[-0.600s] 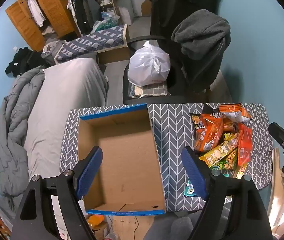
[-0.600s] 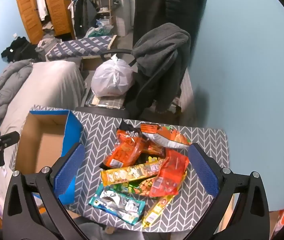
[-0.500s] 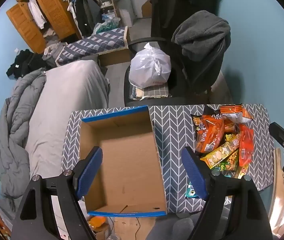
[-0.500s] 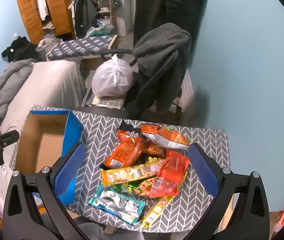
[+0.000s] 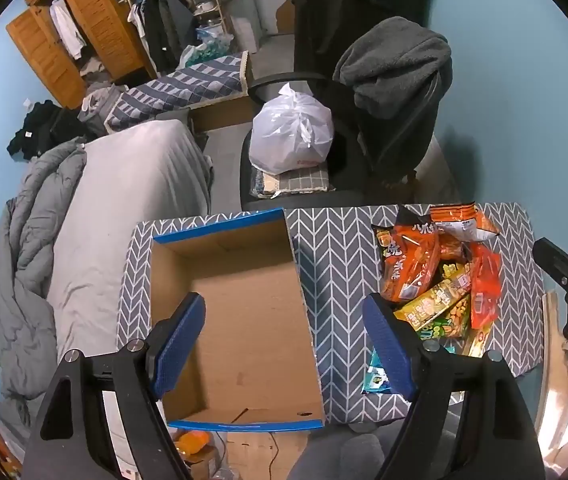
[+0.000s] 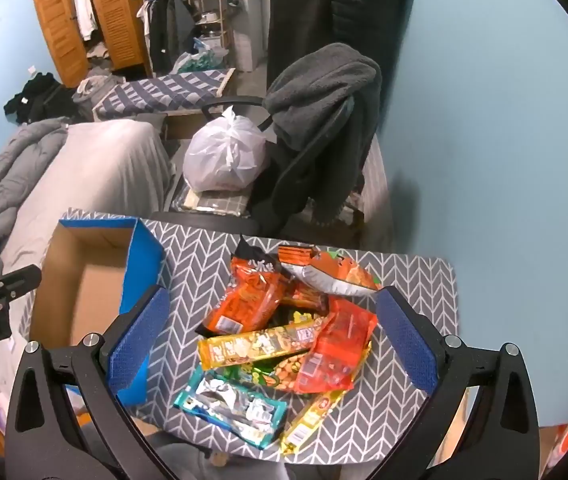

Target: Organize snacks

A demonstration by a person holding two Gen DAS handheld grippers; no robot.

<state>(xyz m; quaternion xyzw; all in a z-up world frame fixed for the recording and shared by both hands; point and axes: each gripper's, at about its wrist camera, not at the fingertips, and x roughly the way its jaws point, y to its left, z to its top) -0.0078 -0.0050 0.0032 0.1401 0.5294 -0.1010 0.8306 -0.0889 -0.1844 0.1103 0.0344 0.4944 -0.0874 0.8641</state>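
Meanwhile both views unchanged: left tool (image 5: 284, 344) released over empty box (image 5: 240, 320); right tool (image 6: 272, 336) released above snacks (image 6: 284, 332); sorting unstarted.

Small table under a grey herringbone cloth

On the table (image 6: 412, 276) an open cardboard box (image 5: 240, 320) lies below the left gripper's fingers (image 5: 178, 344); a heap of snack packets (image 6: 284, 328) lies between the right gripper's fingers (image 6: 406, 340).

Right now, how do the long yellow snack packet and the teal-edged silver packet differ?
The long yellow snack packet lies on top of the snack pile, across other bags; the teal-edged silver packet lies flat on the tablecloth at the pile's near edge. The yellow one looks smooth, the silver one crinkled. Both lie outside the cardboard box, untouched.
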